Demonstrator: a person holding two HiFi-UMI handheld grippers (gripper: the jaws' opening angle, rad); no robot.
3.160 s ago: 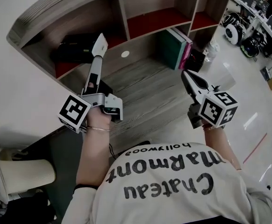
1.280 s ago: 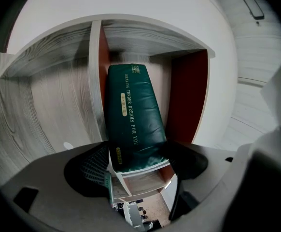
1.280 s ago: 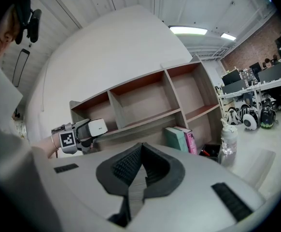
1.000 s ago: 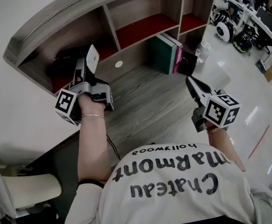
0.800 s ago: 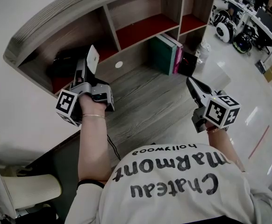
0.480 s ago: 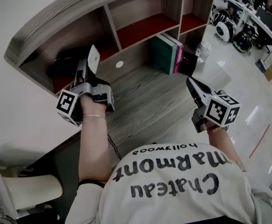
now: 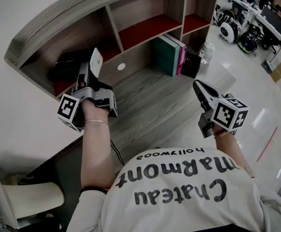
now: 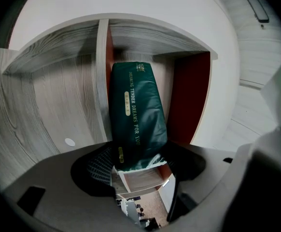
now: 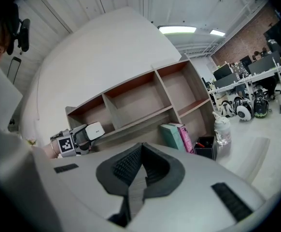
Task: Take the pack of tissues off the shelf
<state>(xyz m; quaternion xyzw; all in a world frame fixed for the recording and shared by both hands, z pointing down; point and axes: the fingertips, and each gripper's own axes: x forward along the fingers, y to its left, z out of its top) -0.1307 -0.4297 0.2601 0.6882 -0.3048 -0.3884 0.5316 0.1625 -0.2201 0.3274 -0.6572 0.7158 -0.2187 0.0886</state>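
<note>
The pack of tissues (image 8: 135,115) is dark green with gold print and lies in the shelf's (image 7: 112,25) leftmost compartment. In the head view it shows as a dark shape (image 7: 68,62). My left gripper (image 7: 88,64) reaches into that compartment. Its jaws have just been closing, with the pack's near end between them (image 8: 135,161). The ribbed left pad (image 8: 99,166) lies against one side of the pack, and the wrapper crinkles against the other jaw. My right gripper (image 7: 197,84) hangs over the desk's right side, shut and empty (image 9: 141,151).
A green and a pink book (image 7: 172,54) stand on the wooden desk (image 7: 150,105), with a black box (image 7: 191,64) and a bottle (image 7: 207,50) to their right. The other shelf compartments have red boards (image 7: 147,25). Office floor and robots lie at the far right.
Since three seconds ago my left gripper has gone up from the desk into the left compartment. Over the last second both grippers have held nearly still.
</note>
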